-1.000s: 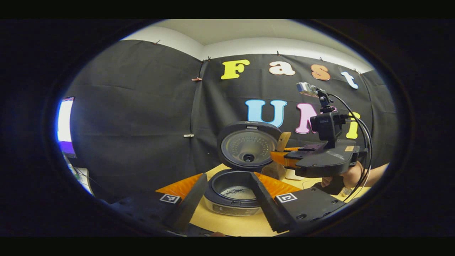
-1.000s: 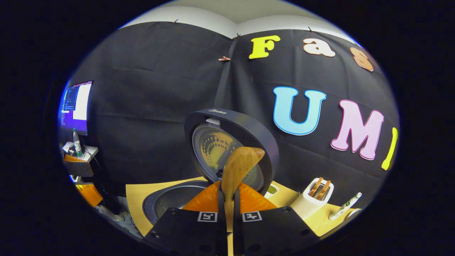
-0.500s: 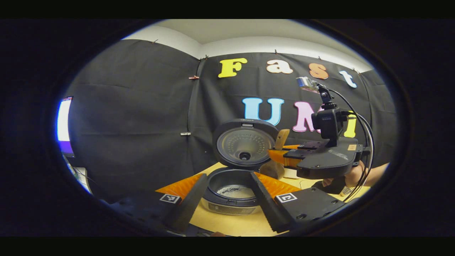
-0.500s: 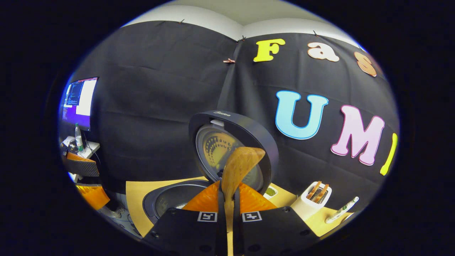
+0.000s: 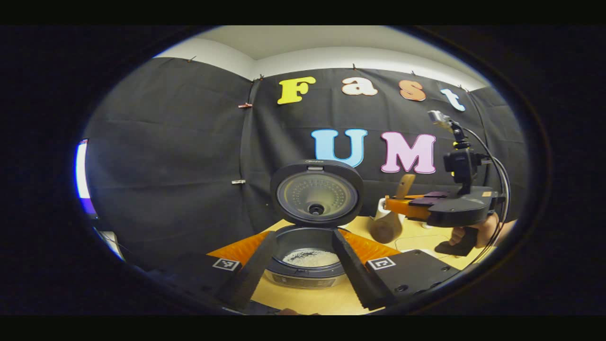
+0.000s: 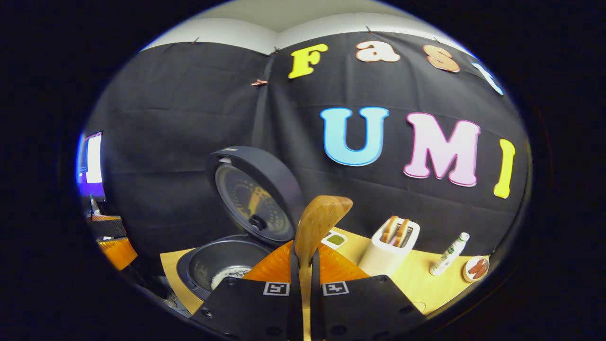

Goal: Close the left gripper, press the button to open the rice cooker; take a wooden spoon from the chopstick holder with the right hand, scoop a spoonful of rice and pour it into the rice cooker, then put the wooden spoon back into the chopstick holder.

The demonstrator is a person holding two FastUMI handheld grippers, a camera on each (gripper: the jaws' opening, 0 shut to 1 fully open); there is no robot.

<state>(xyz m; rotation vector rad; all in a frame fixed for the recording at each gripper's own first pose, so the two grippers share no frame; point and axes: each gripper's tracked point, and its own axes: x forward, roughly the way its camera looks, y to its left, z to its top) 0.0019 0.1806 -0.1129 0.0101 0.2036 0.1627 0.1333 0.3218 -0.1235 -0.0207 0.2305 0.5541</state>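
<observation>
The right gripper is clamped on the spoon; the left gripper is apart. Keep the spoon upright and lower its handle straight into the holder, clear of the utensils inside.

Even overhead light leaves the black cloth matte and dim while the tabletop ahead of the right gripper glows warm, the rice cooker lid reflects faintly, and fisheye bending curves and softens everything toward the rims.
</observation>
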